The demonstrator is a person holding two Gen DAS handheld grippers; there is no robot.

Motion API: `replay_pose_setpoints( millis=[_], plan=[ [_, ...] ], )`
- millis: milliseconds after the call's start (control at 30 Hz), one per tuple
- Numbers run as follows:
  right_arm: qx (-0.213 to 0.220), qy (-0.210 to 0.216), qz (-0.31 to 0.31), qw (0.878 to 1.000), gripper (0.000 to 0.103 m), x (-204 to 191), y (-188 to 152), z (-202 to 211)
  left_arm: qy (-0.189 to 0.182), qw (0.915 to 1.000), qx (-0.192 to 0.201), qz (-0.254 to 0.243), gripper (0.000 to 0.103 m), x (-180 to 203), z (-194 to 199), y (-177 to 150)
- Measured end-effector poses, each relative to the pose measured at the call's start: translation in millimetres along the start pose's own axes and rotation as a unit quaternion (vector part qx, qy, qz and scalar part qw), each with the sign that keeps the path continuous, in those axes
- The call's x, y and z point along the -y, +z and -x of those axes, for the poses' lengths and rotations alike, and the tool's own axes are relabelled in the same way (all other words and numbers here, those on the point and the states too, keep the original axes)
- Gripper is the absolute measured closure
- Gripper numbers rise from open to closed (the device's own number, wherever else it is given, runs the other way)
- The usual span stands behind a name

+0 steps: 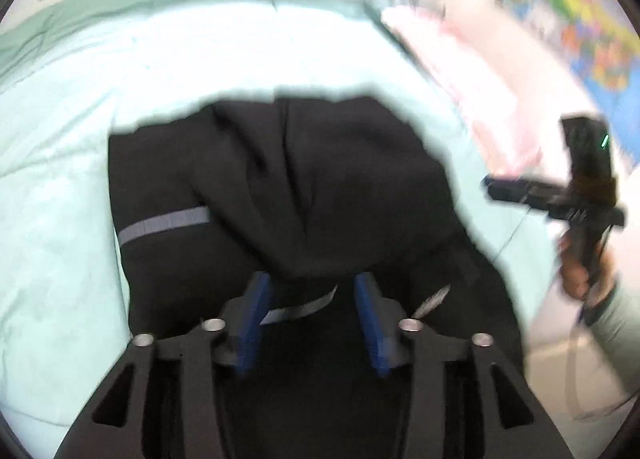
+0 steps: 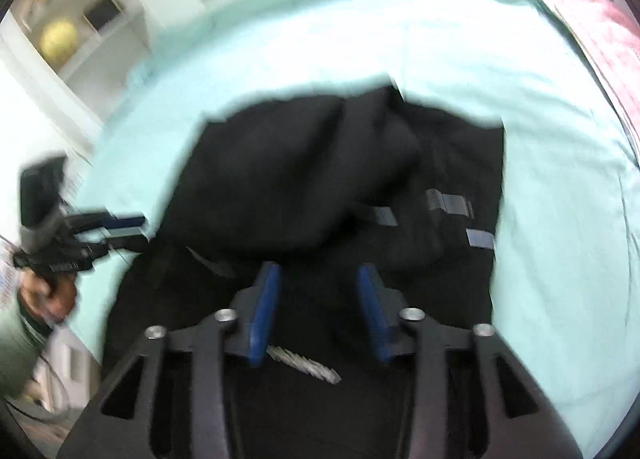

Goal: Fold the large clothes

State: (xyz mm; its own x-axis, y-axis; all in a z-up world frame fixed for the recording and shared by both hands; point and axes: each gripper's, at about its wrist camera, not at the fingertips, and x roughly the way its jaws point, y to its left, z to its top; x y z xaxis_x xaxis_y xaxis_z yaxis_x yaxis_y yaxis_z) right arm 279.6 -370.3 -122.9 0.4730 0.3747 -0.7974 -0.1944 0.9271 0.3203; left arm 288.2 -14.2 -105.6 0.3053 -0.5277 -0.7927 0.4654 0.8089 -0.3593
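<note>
Here, the black garment with grey reflective strips (image 1: 280,179) lies bunched mid-frame on the pale mint bedsheet (image 1: 60,179). Both the left gripper (image 1: 310,287) and right gripper (image 2: 318,279) stand parted above it, blue pads gripping nothing.

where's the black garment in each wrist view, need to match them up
Left wrist view: the black garment fills the centre, bunched on the mint green bedsheet, a grey stripe at its left.
Right wrist view: the black garment again fills the centre, with grey stripes at its right.
Shared landmark: the pink pillow, upper right in both views.
</note>
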Motion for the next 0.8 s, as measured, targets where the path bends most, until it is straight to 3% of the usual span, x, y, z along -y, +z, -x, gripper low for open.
replay_pose_setpoints(
  millis=[100,167,200,300,367,500,667,800],
  plan=[
    [0.026,0.011,0.001,1.000,0.055,-16,41,-5,-0.048,0.9976,0.038,0.034,0.039,-1,4,31],
    [0.023,0.017,-0.013,0.999,0.055,-26,59,-22,-0.092,0.9926,0.035,0.071,0.039,-8,-13,47],
    [0.020,0.018,-0.015,1.000,0.055,-30,65,-32,-0.095,0.9916,0.031,0.082,0.039,-8,-22,49],
    [-0.015,0.000,-0.013,1.000,0.055,-34,72,-71,-0.076,0.9909,-0.007,0.112,0.039,-21,-64,49],
    [-0.048,-0.012,-0.016,0.999,0.050,-31,70,-98,-0.056,0.9898,-0.041,0.124,0.040,-30,-95,37],
    [-0.120,-0.058,-0.016,0.991,0.043,-12,38,-158,-0.017,0.9885,-0.080,0.127,0.043,-42,-144,9],
    [-0.085,-0.084,-0.004,0.993,0.041,-14,26,-167,0.013,0.9924,-0.072,0.099,0.043,-28,-141,9],
    [-0.073,-0.056,-0.011,0.996,0.040,-19,30,-141,-0.008,0.9948,-0.048,0.089,0.043,-18,-103,9]
  ],
)
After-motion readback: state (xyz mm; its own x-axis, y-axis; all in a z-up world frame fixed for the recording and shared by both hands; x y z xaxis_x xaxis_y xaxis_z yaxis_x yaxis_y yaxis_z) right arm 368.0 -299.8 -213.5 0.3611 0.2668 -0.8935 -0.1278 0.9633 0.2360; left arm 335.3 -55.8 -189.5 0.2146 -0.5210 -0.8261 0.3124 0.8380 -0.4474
